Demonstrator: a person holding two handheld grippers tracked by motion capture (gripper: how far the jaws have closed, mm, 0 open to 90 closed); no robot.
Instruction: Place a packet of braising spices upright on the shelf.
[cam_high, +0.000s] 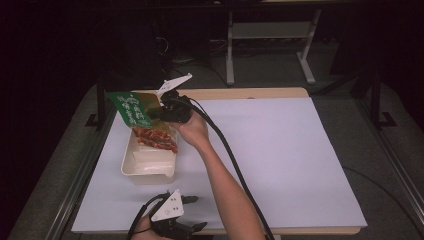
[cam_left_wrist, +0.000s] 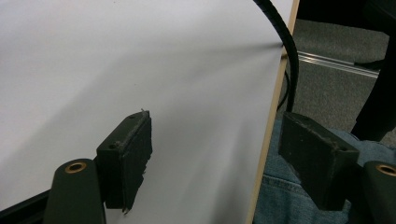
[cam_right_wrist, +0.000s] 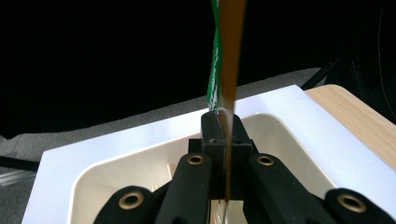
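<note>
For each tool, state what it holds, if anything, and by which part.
The right tool is shut on the packet, gripping its edge above the tray. The left tool is open and holds nothing.

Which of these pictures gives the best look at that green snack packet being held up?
The high view: the green packet shows its printed face, pinched by the right tongs above the cream tray. The right gripper view sees the packet edge-on, clamped between shut jaws. The left gripper view looks across white table.

white print on the green packet (cam_high: 129, 107), too small to read, no other text legible
</note>
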